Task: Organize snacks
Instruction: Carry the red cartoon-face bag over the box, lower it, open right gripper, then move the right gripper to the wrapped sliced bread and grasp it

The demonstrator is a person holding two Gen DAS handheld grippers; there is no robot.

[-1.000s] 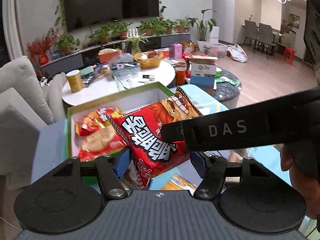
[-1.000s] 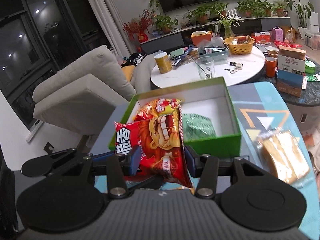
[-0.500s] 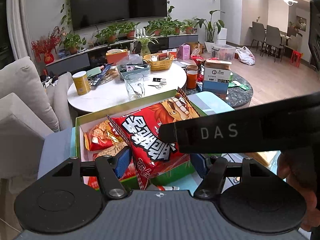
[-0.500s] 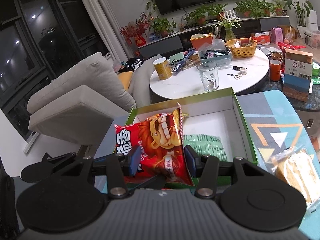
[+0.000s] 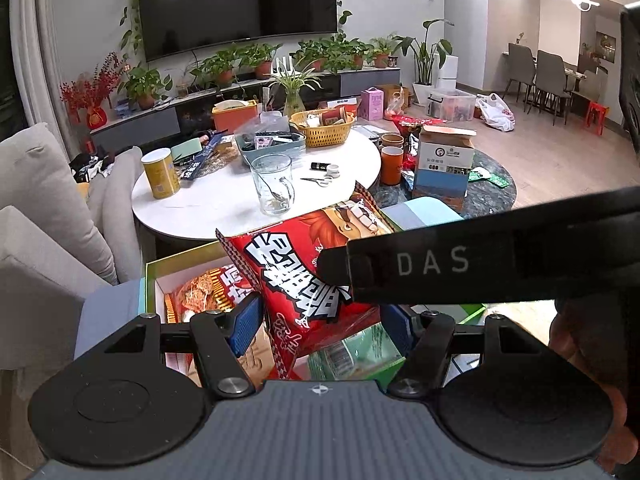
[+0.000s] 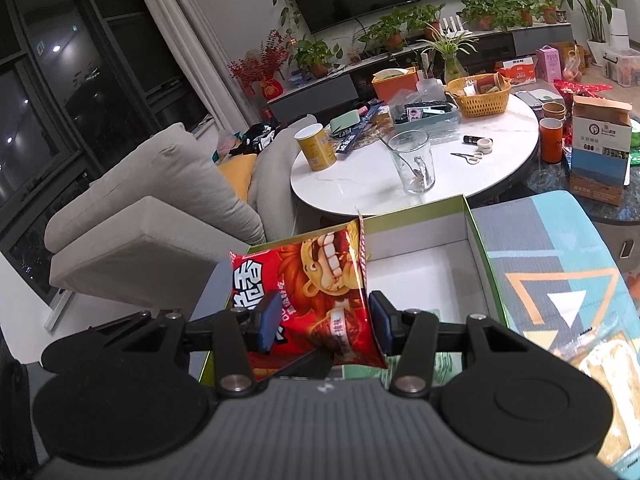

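I had the red bag (image 6: 316,300) clamped in my right hand-held gripper (image 6: 322,322) and between the left hand-held gripper's (image 5: 320,320) half-open jaws above the box (image 6: 480,240); two packs lay inside, bread (image 6: 612,372) waited.

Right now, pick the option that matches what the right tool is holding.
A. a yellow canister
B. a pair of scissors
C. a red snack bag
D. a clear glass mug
C: in the right wrist view the right tool has its pads pressed on both sides of the red snack bag, held over the green box; the other items sit on the white round table beyond.
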